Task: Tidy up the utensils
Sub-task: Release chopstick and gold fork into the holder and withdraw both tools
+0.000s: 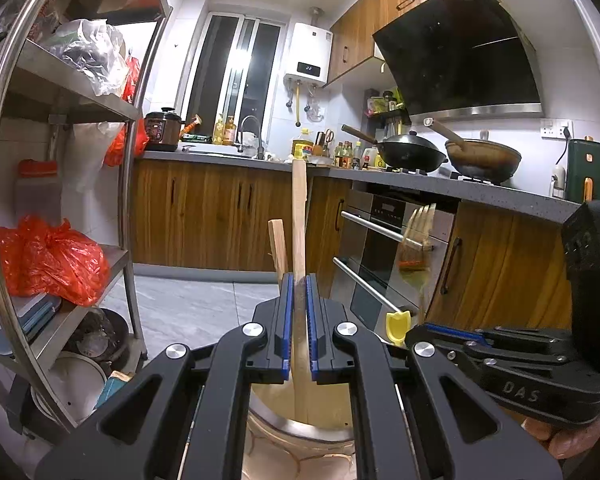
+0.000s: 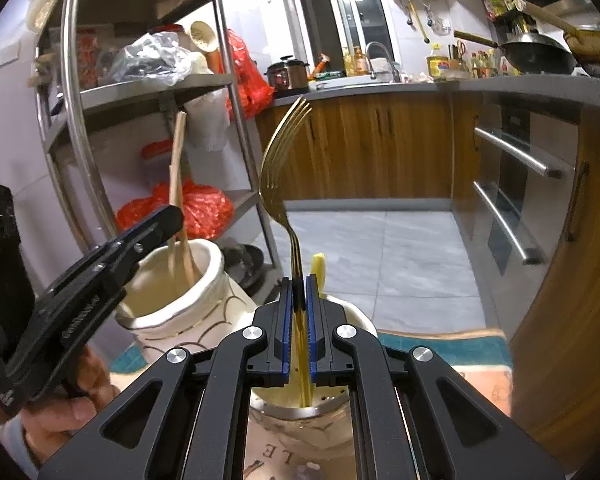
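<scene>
My left gripper (image 1: 299, 280) is shut on a wooden utensil handle (image 1: 299, 216) that stands upright in a cream ceramic jar (image 1: 300, 436) below it. A second wooden stick (image 1: 278, 248) stands beside it. My right gripper (image 2: 299, 280) is shut on a gold fork (image 2: 280, 168), tines up, its handle reaching down into another cream jar (image 2: 300, 416). A yellow utensil tip (image 2: 318, 264) stands in that jar too. The left gripper (image 2: 168, 216) shows in the right wrist view over the first jar (image 2: 172, 308). The right gripper (image 1: 456, 330) shows in the left wrist view, with the fork (image 1: 418, 224) blurred.
A steel shelf rack (image 1: 128, 184) with red bags (image 1: 52, 260) stands on the left. Wooden cabinets, an oven (image 1: 380, 256) and a counter with woks (image 1: 412, 152) are ahead and right. The jars stand on a patterned mat (image 2: 440, 344).
</scene>
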Motion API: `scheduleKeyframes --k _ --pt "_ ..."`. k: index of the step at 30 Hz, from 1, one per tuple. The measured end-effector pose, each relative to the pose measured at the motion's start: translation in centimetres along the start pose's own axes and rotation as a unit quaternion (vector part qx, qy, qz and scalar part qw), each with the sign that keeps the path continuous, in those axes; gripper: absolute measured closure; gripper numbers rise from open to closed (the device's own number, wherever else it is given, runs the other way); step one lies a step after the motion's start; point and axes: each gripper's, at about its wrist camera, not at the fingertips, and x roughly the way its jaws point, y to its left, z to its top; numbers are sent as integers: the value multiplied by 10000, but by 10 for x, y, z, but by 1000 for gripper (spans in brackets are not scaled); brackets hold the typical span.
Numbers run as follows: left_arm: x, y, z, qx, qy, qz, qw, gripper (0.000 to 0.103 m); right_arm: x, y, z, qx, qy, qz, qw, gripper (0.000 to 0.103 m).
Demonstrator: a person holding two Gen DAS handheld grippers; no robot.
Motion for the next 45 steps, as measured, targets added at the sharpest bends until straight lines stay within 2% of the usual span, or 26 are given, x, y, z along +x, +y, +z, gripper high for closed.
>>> scheduleKeyframes --k 3,6,9,11,14,16,20,21,22,23,27,30,34,40,45 --pt "0 1 1 -30 15 -14 10000 95 4 -3 -2 85 44 18 10000 92" --pt "-2 4 2 -80 -17 -10 10000 84 6 -3 -3 77 73 11 9999 89" --pt "-7 5 3 -94 -88 12 9999 69 4 -2 -4 93 61 29 9999 82" --pt "-12 5 5 -85 -158 25 9998 54 0 -2 -5 72 35 11 10000 80" --pt "-24 7 9 -63 -239 43 9997 48 -6 -3 -7 69 17 -11 10000 75" --pt "-31 9 10 -51 -227 62 9997 47 -12 -3 -8 71 -11 -24 10000 65" --pt "-47 11 8 -67 -203 53 9998 36 -28 -3 -12 69 -98 -21 9999 64" --pt "-51 11 8 -65 -199 53 9998 35 -32 -3 -13 88 -129 -10 9999 60" --pt "-55 12 7 -72 -186 41 9998 32 -37 -3 -14 121 -159 6 9998 52" --pt "-59 13 6 -81 -175 29 9998 28 -41 -3 -15 152 -193 16 9997 50" --pt "-77 16 -2 -111 -95 41 9999 22 -59 -4 -21 269 -264 45 9993 49" --pt "-89 19 -13 -129 51 75 9999 19 -65 -5 -26 379 -179 -2 9991 28" --pt "-97 24 -24 -193 250 118 9994 19 -74 -6 -35 392 -143 -87 9991 24" --pt "-102 34 -46 -281 694 287 9968 15 -79 -12 -52 563 242 -274 9977 21" --pt "-104 34 -60 -181 1025 248 9943 15 -84 -14 -70 524 481 -93 9974 21"
